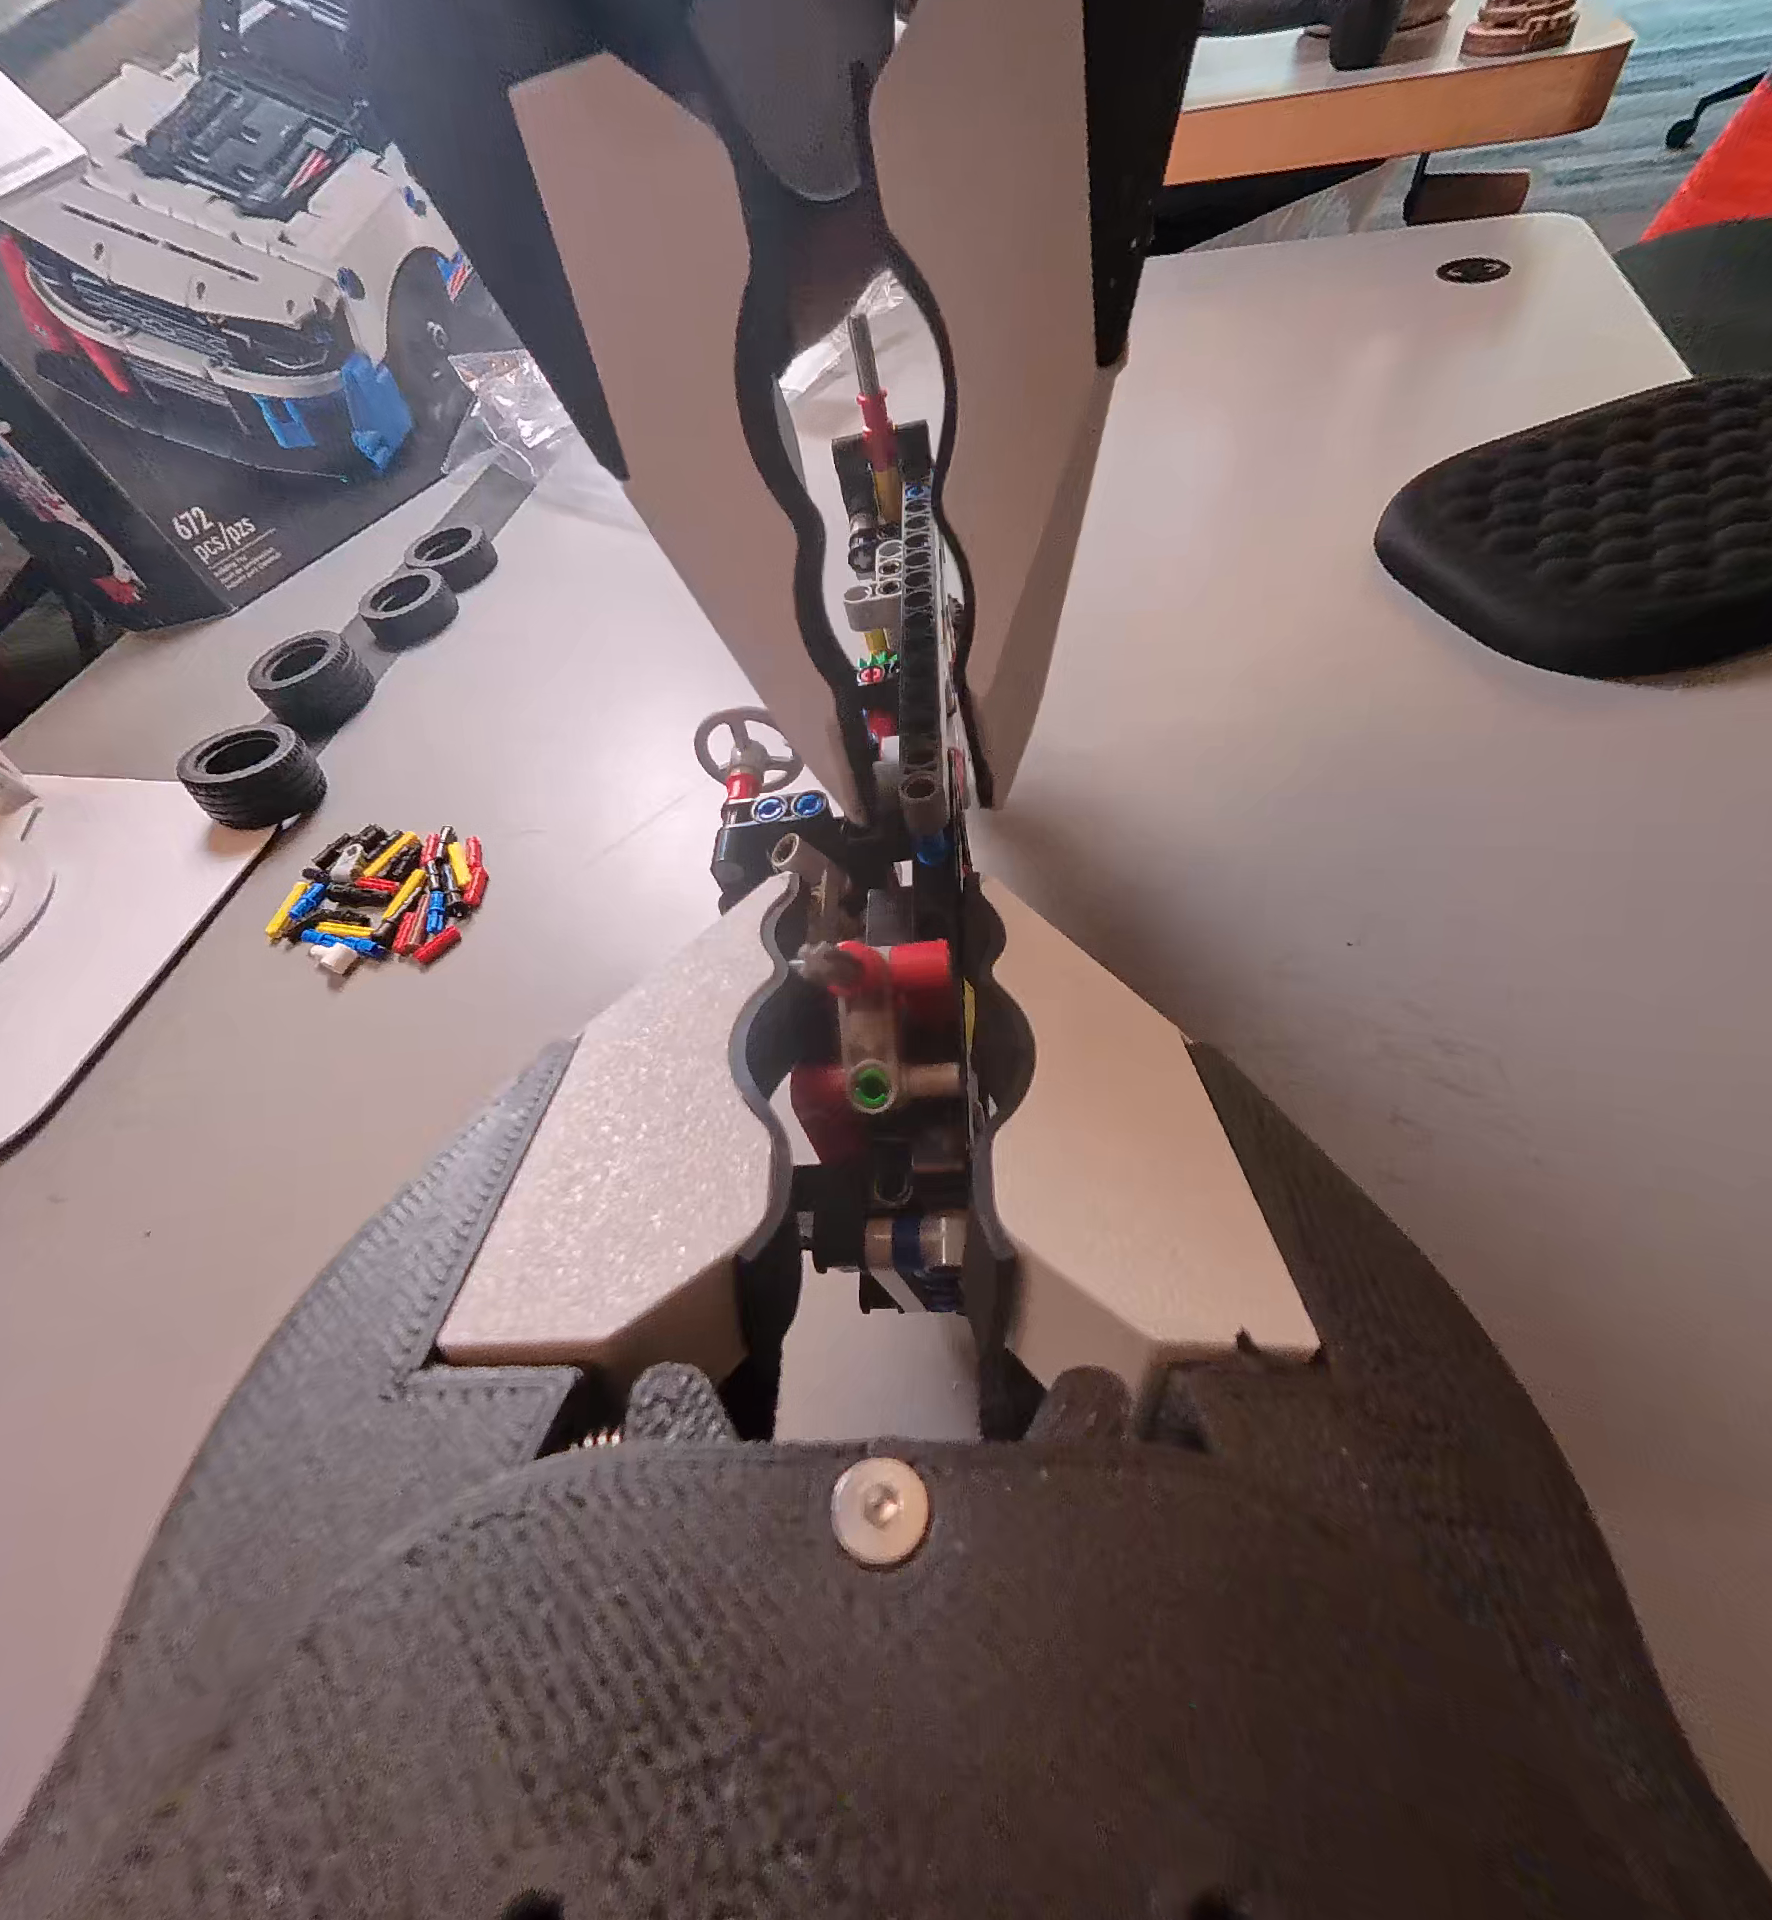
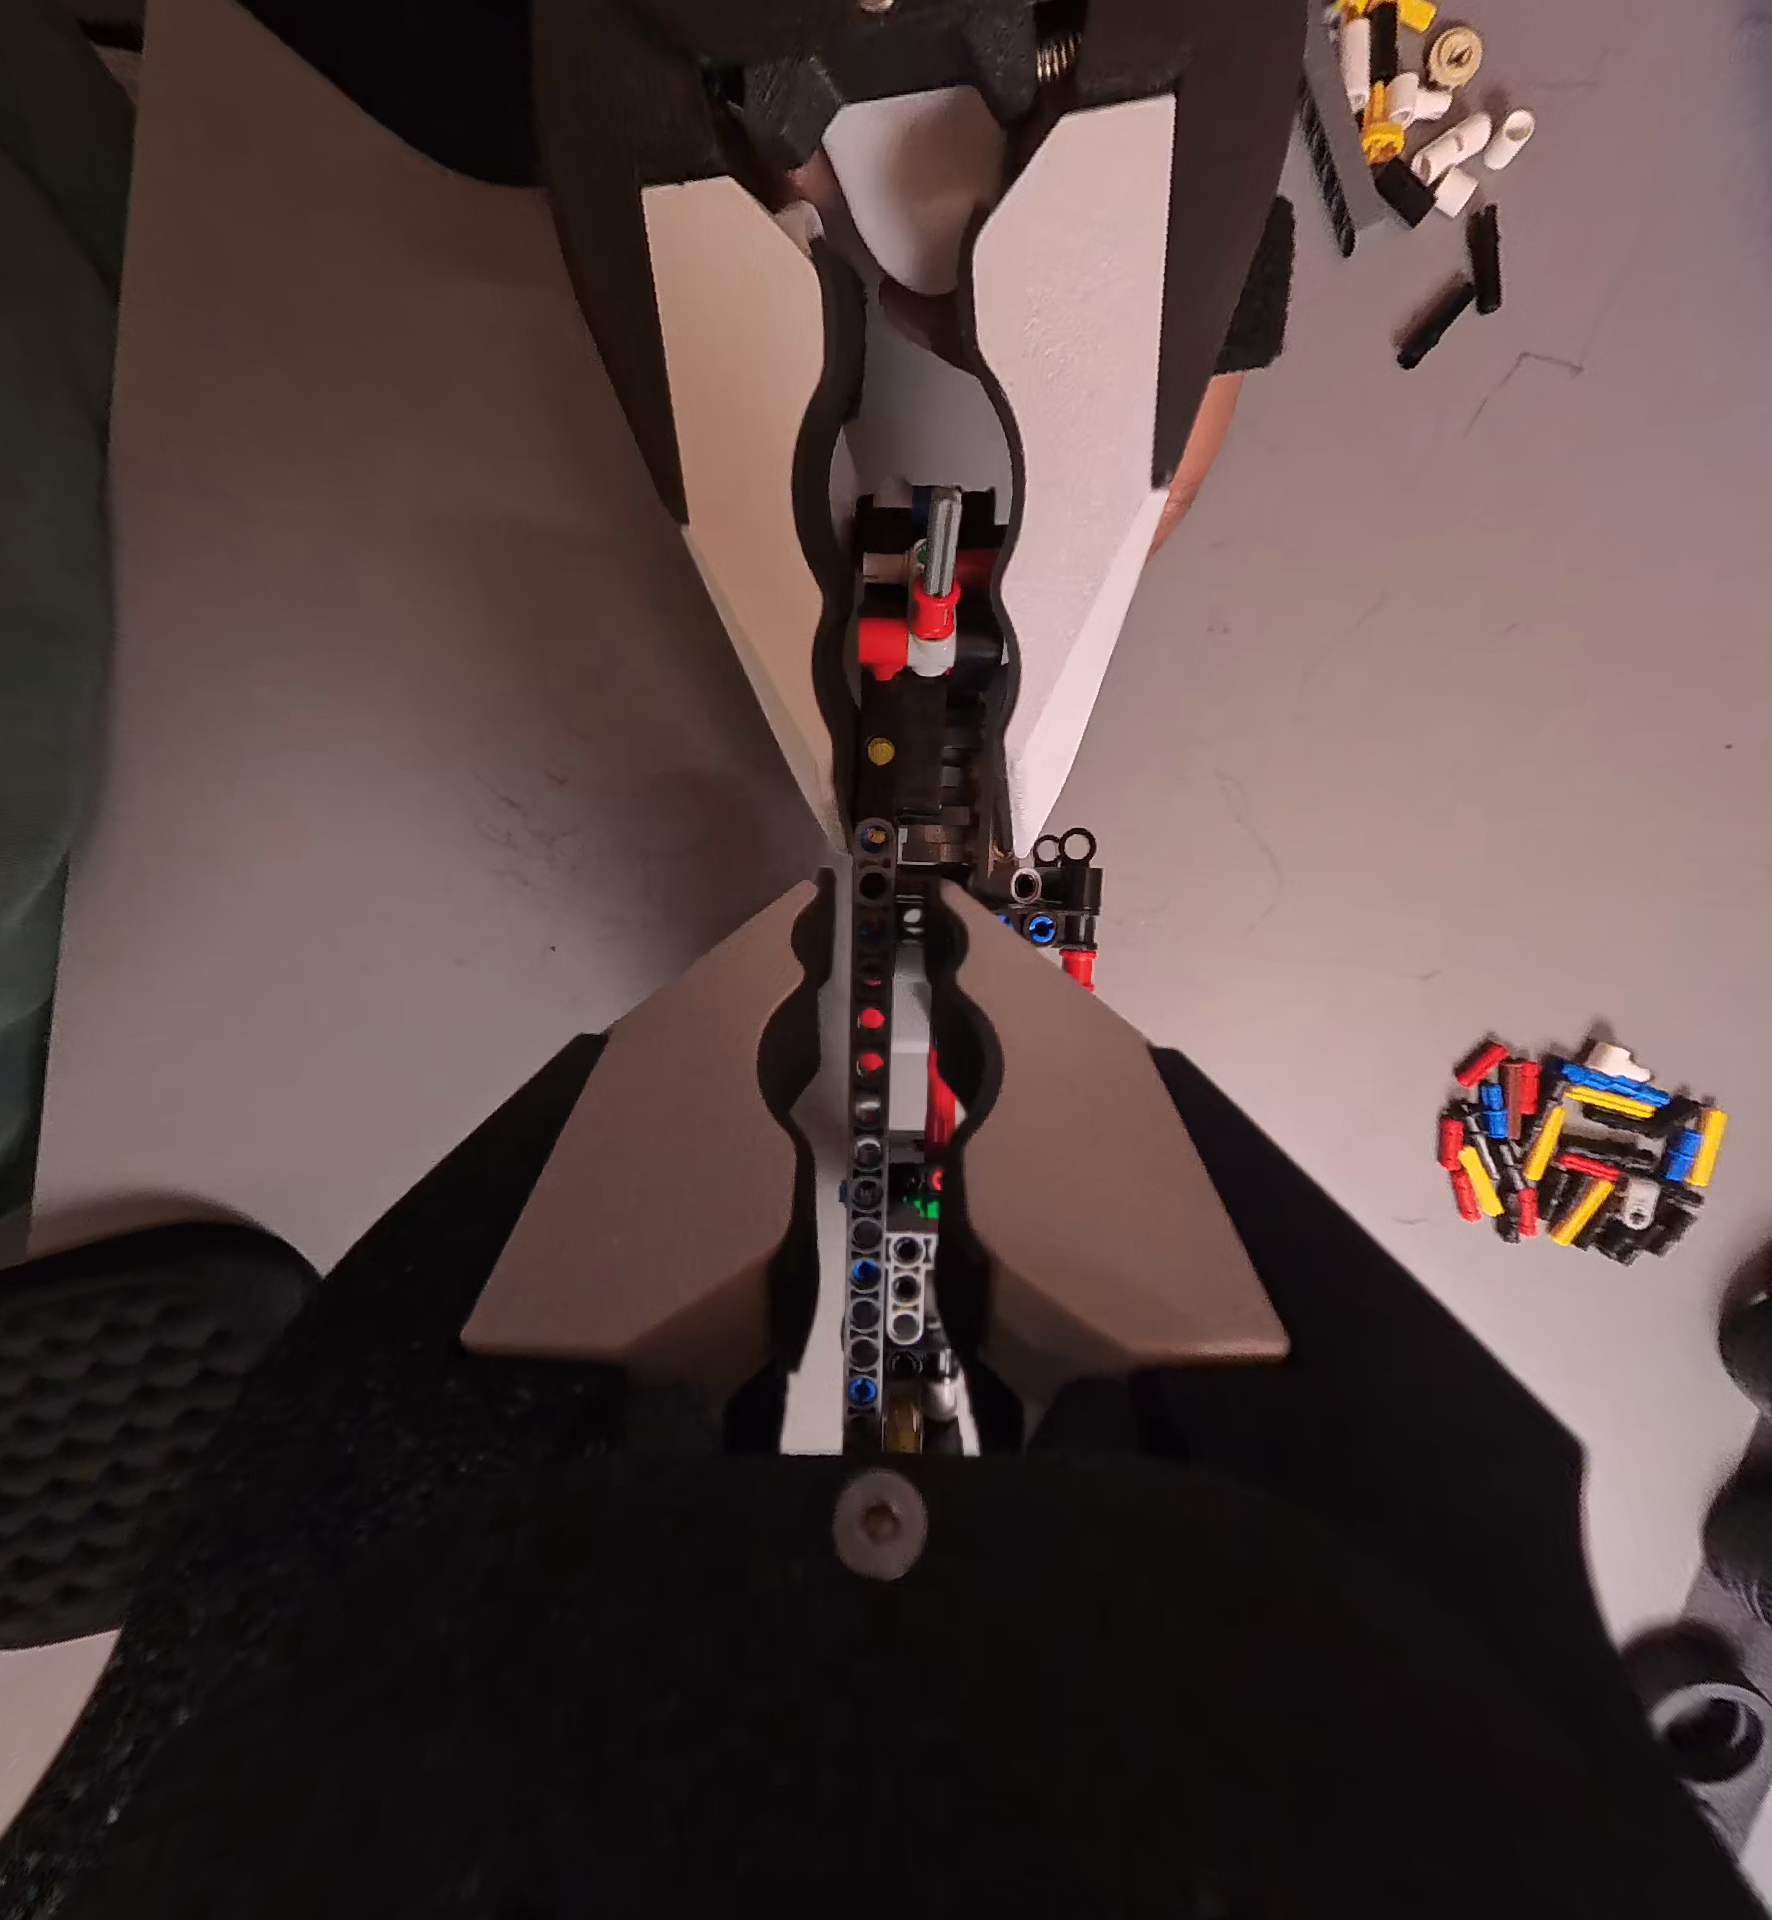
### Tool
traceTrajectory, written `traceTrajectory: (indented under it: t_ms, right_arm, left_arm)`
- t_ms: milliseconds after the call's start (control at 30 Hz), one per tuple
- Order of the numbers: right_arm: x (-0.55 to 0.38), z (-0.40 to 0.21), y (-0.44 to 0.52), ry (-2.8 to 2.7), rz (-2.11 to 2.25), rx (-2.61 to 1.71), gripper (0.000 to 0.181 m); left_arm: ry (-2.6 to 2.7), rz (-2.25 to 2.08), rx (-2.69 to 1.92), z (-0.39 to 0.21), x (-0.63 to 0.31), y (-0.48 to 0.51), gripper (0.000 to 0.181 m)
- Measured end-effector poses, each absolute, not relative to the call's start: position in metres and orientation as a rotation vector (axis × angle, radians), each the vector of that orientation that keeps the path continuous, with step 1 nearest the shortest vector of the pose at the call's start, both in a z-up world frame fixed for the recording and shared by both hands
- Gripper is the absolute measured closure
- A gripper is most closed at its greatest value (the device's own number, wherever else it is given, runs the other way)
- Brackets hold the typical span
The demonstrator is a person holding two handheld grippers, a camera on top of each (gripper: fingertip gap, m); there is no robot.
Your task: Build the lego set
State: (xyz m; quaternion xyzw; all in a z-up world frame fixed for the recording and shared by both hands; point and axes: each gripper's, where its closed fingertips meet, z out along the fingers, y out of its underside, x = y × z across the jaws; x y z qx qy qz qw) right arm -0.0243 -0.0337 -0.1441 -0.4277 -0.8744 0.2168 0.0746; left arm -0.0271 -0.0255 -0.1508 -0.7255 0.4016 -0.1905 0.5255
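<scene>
Two hand-held grippers pinch one long Lego chassis [image 1: 918, 790] end to end, likely to steady it for the next piece: at the bottom centre of the left wrist view the left gripper [image 1: 887, 1049] is closed narrow on the near end, and from the top centre the right gripper [image 1: 913, 800] clamps the far end. Left of centre lies a heap of coloured pins [image 1: 383, 894], then four black tyres [image 1: 342, 665] run toward the set's box [image 1: 207, 343] at upper left
</scene>
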Motion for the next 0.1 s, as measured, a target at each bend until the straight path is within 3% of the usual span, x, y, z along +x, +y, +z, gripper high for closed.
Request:
traceTrajectory:
  t_ms: [33,100]
  right_arm:
    - [-0.0245,-0.1417,-0.0347,-2.621,0.656,-1.276,0.164]
    - [-0.0255,-0.1371,-0.0362,-2.622,0.657,-1.254,0.166]
  left_arm:
    - [0.964,-0.454,-1.737,-0.1509,-0.0268,-0.0255,0.154]
    - [0.967,-0.451,-1.741,-0.1509,-0.0266,-0.0256,0.154]
